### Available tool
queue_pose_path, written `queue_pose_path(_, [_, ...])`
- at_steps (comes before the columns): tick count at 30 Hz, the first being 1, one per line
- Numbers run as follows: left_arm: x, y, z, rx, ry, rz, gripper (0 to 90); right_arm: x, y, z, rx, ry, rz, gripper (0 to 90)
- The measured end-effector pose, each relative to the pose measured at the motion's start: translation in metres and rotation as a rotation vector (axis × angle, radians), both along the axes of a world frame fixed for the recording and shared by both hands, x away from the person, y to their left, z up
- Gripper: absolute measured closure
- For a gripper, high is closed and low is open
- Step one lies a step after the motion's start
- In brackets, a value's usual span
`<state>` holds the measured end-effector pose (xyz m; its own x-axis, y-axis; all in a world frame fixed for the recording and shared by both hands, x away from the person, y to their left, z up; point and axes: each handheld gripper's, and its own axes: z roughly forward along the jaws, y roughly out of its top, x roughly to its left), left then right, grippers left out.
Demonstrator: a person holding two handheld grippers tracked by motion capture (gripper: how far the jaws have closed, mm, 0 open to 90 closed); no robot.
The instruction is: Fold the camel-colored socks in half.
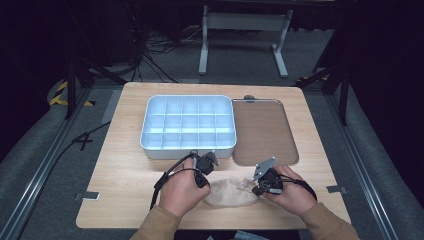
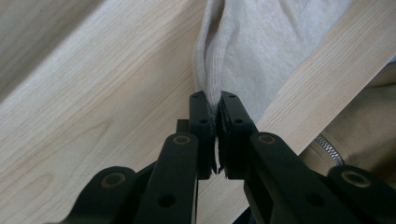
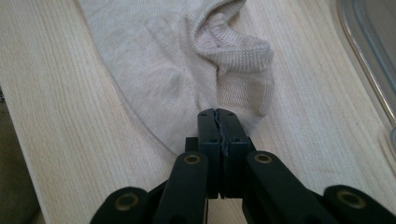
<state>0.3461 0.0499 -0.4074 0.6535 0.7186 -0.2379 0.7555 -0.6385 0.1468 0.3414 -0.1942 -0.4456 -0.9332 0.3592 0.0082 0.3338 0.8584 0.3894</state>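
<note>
A beige knitted sock (image 1: 227,194) lies flat near the front edge of the wooden table (image 1: 120,185), between my two grippers. My left gripper (image 1: 204,183) is at the sock's left end. In the left gripper view, my left gripper (image 2: 217,100) is shut on a raised fold of the sock (image 2: 261,42). My right gripper (image 1: 258,189) is at the sock's right end. In the right gripper view, my right gripper (image 3: 218,115) is shut on the edge of the sock (image 3: 159,56), just below its ribbed, curled cuff (image 3: 238,56).
A white box with several empty compartments (image 1: 145,142) stands behind the hands at mid-table. A flat brownish tray (image 1: 262,130) lies to its right; its rim (image 3: 369,42) runs close to my right gripper. The table's front edge is just behind the sock.
</note>
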Motion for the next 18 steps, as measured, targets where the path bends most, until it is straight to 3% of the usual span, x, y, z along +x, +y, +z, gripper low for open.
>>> queue_pose_path(7, [0.0,-0.005,0.01,-0.022,-0.014,-0.017,85.3,-0.007,0.004,0.0,-0.029,-0.049,0.021,89.6])
queue_pose_path(18, [0.002,-0.017,0.024,-0.073,-0.066,-0.066,85.3,-0.007,0.0,-0.002,0.005,-0.039,-0.012,89.6])
